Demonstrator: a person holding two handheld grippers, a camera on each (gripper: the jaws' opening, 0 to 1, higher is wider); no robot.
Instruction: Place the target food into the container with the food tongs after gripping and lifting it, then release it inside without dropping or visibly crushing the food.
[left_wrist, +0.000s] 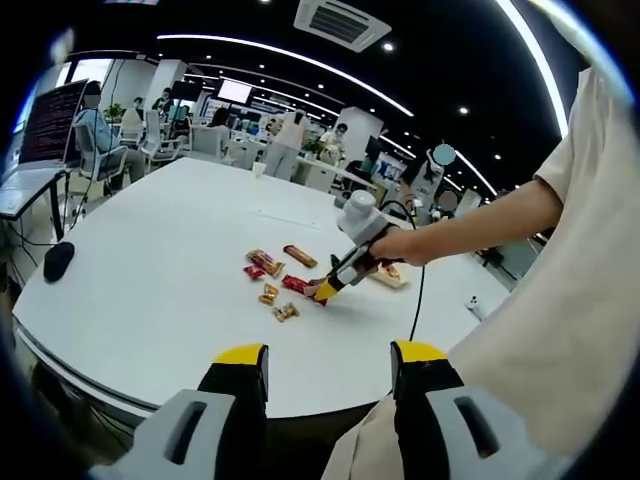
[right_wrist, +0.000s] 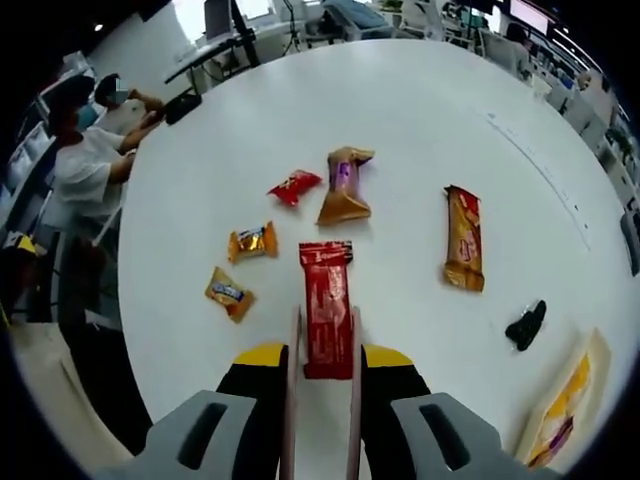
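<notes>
Your right arm reaches in from 3 o'clock in the left gripper view, forearm stretched over the white table (left_wrist: 150, 270), hand (left_wrist: 400, 245) wrapped round the right gripper (left_wrist: 325, 291), whose yellow tips angle down onto the snacks near the table's middle. The left gripper (left_wrist: 328, 365) hangs back over the near table edge at 6 o'clock, its jaws spread wide with nothing between them.

In the right gripper view you look down the right gripper (right_wrist: 326, 365) at 6 o'clock. It carries thin food tongs (right_wrist: 296, 400), and their two blades sit on either side of the near end of the long red wrapper (right_wrist: 326, 310). The wrapper lies flat on the table. You cannot tell whether the blades are pressing it or only flanking it.

This view also spreads the other snacks out: a tan and purple packet (right_wrist: 343, 187) at 12 o'clock of the red wrapper, an orange bar (right_wrist: 463, 238) at 2, a small red packet (right_wrist: 294, 185) at 11, two small orange packets (right_wrist: 251, 241) (right_wrist: 229, 292) at 9 and 10. A pale tray (right_wrist: 562, 408) with a wrapped snack in it lies at 4 o'clock, a small black object (right_wrist: 526, 323) beside it.
</notes>
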